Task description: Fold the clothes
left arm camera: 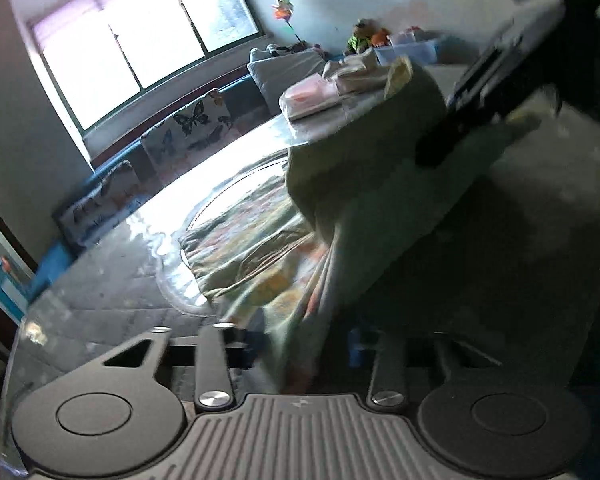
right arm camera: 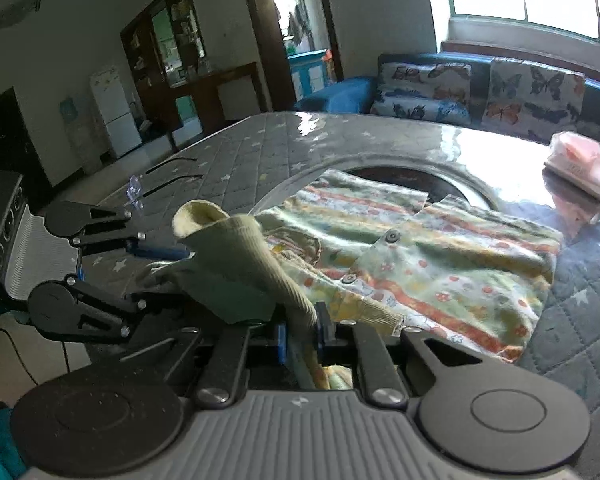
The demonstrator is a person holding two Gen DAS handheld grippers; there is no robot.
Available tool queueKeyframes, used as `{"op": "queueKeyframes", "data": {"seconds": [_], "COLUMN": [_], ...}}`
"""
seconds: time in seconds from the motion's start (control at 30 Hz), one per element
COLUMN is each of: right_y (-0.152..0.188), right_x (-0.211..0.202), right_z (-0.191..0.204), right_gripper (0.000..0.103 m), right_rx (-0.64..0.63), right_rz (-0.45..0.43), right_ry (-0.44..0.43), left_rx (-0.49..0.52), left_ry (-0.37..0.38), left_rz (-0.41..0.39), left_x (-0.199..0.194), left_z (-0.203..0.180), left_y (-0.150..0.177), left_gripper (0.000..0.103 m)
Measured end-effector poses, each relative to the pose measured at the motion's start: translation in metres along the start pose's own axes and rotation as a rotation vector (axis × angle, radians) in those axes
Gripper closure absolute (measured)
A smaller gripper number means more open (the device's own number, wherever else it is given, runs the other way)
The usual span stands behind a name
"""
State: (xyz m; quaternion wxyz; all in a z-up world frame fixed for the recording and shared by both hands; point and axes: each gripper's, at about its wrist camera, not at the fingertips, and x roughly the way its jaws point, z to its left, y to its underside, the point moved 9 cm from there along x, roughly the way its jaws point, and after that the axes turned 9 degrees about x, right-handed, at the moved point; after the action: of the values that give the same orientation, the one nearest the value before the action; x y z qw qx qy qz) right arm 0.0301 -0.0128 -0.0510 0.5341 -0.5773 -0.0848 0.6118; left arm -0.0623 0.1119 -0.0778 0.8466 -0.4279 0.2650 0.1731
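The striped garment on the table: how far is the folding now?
Done: folded clothes are stacked at the table's far side. In hand: the right gripper is shut on the striped garment's ribbed cuff; the left gripper is beside it. Left: the body lies spread, unfolded.

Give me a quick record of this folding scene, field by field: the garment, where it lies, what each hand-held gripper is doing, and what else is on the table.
garment: small striped print top with buttons and a ribbed cuff
place: on the quilted table cover, partly over a round inset
right hand-held gripper: shut on the sleeve fabric below the cuff
left hand-held gripper: at the same sleeve, fabric between its fingers; grip unclear
sleeve: lifted off the table
other: pink folded item at the far edge
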Motion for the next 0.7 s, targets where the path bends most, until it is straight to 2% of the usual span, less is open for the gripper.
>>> {"op": "queueKeyframes", "data": {"seconds": [0.1, 0.2, 0.37, 0.6, 0.7], "right_y": [0.005, 0.009, 0.017, 0.045, 0.054], "right_x": [-0.007, -0.019, -0.048, -0.108, -0.124], "right_z": [0.005, 0.013, 0.022, 0.059, 0.073], "right_gripper": [0.094, 0.095, 0.095, 0.095, 0.095], "right_rx": [-0.024, -0.050, -0.070, -0.113, -0.121], "right_rz": [-0.027, -0.055, -0.080, -0.056, -0.043], "right_ry": [0.010, 0.006, -0.008, -0.070, -0.090], "left_rx": [0.019, 0.037, 0.059, 0.048, 0.011], "left_ry": [0.009, 0.030, 0.094, 0.222, 0.268], "left_rz": [-0.020, -0.043, -0.113, -0.198, -0.210], "left_x": [-0.006, -0.015, -0.044, -0.114, -0.128], "left_z": [-0.002, -0.006, -0.014, -0.039, -0.046], "left_y": [0.001, -0.001, -0.009, -0.017, -0.018], "left_gripper": [0.090, 0.094, 0.095, 0.095, 0.095]}}
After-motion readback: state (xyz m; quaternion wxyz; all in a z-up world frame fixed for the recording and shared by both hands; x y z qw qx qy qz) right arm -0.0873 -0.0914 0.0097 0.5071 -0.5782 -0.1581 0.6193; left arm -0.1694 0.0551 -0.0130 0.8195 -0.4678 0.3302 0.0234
